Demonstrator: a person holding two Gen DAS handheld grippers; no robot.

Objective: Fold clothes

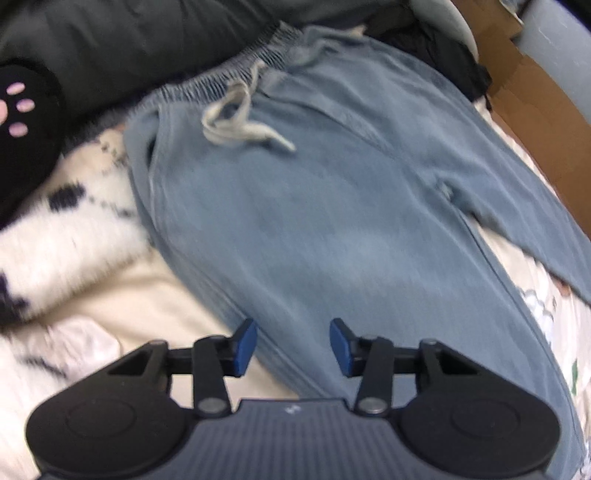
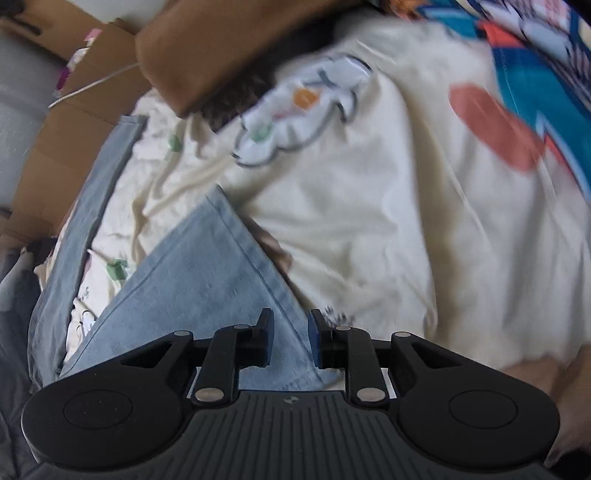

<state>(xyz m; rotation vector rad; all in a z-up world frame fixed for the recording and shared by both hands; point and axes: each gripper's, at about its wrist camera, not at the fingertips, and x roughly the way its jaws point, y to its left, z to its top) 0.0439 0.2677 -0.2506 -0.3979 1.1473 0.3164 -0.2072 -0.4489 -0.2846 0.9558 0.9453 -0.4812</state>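
Left wrist view shows the blue sweatpants [image 1: 332,206] spread across a cream bedsheet [image 1: 155,291], waistband toward the top of the picture and legs running down toward the camera. The elastic waistband [image 1: 236,70] is gathered, and its pale drawstring [image 1: 240,122] lies in a loose bow on the front of the pants. The left gripper [image 1: 293,345] hangs over the lower part of one leg with its blue pads [image 1: 245,345] set apart; there is a clear gap between them and no fabric is pinched, so this claw is open and holds nothing. A dark jacket [image 1: 129,33] lies above the waistband, a black plush paw with pink toe marks [image 1: 22,107] sits at the left edge, and a fluffy white and black blanket [image 1: 66,229] lies just beside the pants on the left. Brown cardboard [image 1: 535,110] runs along the right side. In the right wrist view, the right gripper [image 2: 291,341] is over the hem end of a pant leg [image 2: 199,280], near its right edge; its pads stand a narrow gap apart with blue fabric showing behind the gap, and nothing is visibly pinched, so it too reads as open. The other pant leg [image 2: 96,192] runs up the left side, apart from the first, with the cream sheet's flower print [image 2: 295,122] beyond. A brown cushion [image 2: 229,48] rests at the top.
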